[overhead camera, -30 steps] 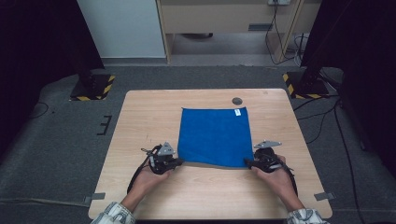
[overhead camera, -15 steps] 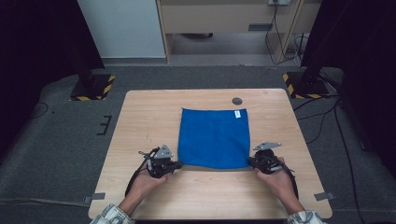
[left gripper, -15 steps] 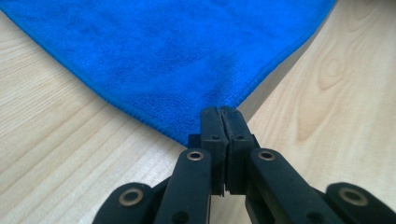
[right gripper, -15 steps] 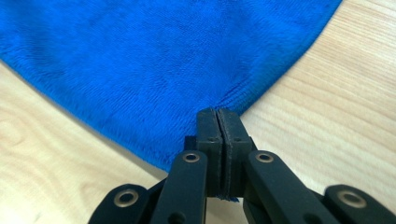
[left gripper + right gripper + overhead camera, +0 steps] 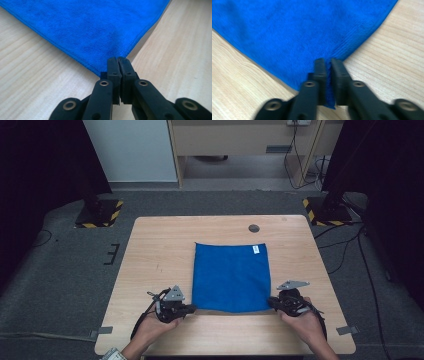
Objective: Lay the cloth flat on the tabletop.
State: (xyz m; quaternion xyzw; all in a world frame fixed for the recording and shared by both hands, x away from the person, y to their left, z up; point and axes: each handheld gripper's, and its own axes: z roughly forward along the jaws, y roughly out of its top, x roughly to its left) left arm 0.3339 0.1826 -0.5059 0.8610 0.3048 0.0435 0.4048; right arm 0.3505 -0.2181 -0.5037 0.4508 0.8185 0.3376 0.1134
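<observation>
A blue cloth (image 5: 231, 277) lies flat on the wooden table (image 5: 160, 250), with a small white label (image 5: 255, 249) at its far right corner. My left gripper (image 5: 192, 308) is at the cloth's near left corner. In the left gripper view the jaws (image 5: 118, 60) pinch that corner of the cloth (image 5: 87, 25). My right gripper (image 5: 272, 302) is at the near right corner, and in the right gripper view (image 5: 326, 61) a fold of cloth (image 5: 299, 30) sits between the jaws. Both pairs of jaws have just been opening slightly, with the cloth still between them.
A dark round cap (image 5: 254, 228) is set into the table near its far edge. Bare wood lies on both sides of the cloth. Black stand feet with yellow-striped corners (image 5: 100, 212) rest on the grey floor beyond the table.
Both hands have drawn back toward the table's near edge, and the cloth has slid that way with them while staying flat.
</observation>
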